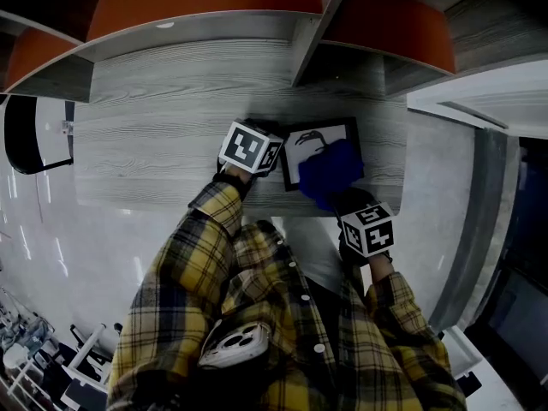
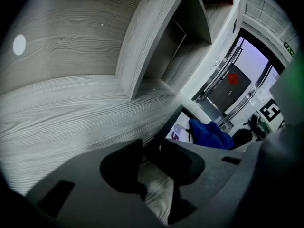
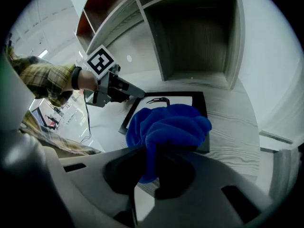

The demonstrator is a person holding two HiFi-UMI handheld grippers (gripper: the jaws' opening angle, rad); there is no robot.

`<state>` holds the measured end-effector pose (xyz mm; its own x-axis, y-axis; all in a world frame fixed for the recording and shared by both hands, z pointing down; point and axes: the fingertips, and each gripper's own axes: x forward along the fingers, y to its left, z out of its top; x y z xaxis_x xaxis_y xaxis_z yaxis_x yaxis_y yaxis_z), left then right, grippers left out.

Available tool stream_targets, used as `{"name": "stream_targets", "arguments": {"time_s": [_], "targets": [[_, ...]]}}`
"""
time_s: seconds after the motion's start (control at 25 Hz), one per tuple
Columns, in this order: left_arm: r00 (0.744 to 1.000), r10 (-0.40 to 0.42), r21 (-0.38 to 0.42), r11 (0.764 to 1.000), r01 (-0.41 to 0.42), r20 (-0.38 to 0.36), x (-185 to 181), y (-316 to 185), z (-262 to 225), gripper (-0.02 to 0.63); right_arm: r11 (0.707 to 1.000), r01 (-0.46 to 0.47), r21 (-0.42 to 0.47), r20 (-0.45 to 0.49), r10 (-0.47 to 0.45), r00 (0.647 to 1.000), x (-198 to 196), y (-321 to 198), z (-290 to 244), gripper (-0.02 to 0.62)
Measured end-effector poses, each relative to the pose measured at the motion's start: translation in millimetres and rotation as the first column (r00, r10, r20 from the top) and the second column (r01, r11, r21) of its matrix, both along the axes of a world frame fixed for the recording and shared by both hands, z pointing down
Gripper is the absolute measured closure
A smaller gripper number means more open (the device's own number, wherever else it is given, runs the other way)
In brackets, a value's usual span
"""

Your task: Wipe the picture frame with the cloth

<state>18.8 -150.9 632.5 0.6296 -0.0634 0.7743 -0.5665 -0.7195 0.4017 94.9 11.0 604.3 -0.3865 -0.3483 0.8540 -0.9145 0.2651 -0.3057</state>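
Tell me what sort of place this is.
Probably an office or shared workspace rather than a home. The signs are a grey wood-grain desk with built-in open shelf compartments, a glossy pale floor, and metal-framed glass doors beyond the desk.

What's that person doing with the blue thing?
A person is cleaning a picture frame that lies flat on a grey desk. The right gripper is clamped on a blue cloth, which rests on the picture. The left gripper seems to pinch a corner of the frame to steady it.
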Motion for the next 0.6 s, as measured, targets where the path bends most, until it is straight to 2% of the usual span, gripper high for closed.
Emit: {"name": "stream_targets", "arguments": {"time_s": [0.2,0.44,0.52,0.6], "targets": [[1.000,0.003,0.003,1.000,-0.003,-0.004,1.0,-0.6,0.4,0.479,0.987,-0.049,0.152,0.042,0.043,0.998,5.7,-35.9,-47.7,0.546],[1.000,0.002,0.008,1.000,-0.002,-0.009,-0.7,-0.6,-0.1,0.479,0.942,-0.057,0.332,0.008,0.057,0.998,14.5,-122.4,-79.7,0.546],[1.000,-0.001,0.010,1.000,0.001,-0.015,-1.0,-0.1,-0.2,0.479,0.940,-0.050,0.337,-0.043,0.068,0.997,21.5,-143.6,-65.1,0.546],[1.000,-0.006,0.009,1.000,0.007,-0.017,-0.9,1.2,0.1,0.479,0.957,-0.029,0.288,-0.103,0.061,0.993,28.2,-151.4,-35.7,0.546]]}}
